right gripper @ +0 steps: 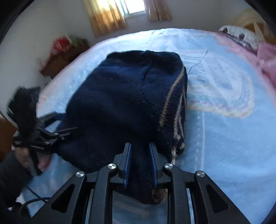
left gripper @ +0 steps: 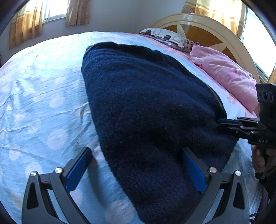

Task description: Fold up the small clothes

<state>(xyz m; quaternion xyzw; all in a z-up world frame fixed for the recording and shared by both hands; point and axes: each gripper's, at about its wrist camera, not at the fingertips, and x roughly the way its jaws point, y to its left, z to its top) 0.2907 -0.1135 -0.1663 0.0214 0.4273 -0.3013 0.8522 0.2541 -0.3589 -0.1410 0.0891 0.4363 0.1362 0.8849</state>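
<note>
A dark navy knitted sweater (left gripper: pixel 146 106) lies in a thick bundle on a bed covered by a pale blue sheet (left gripper: pixel 43 96) with faint pink dots. In the right wrist view the sweater's right edge shows tan stripes, and the garment sits near the middle of the bed, slightly toward the near side.

The left gripper (left gripper: pixel 136 165) stands wide — its blue-padded fingers are far apart, the left one over bare sheet, the right one at the near edge of the knit, and neither pad presses on the fabric. In the right wrist view this same gripper appears blurred at the sweater's near-left edge, carried by a person's hand (right gripper: pixel 27 158) in a dark sleeve.

The right gripper (right gripper: pixel 140 163) is narrow, its two blue pads close together with a fold of the navy knit between them — it holds the sweater's near edge. From the left wrist view it reaches in from the right, its tips at the sweater's right side.

At the far right of the bed lie a pink quilt (left gripper: pixel 227 77) and a patterned pillow (left gripper: pixel 169 37) against a cream headboard (left gripper: pixel 222 29). Yellow curtains (right gripper: pixel 105 15) hang by the far window.
</note>
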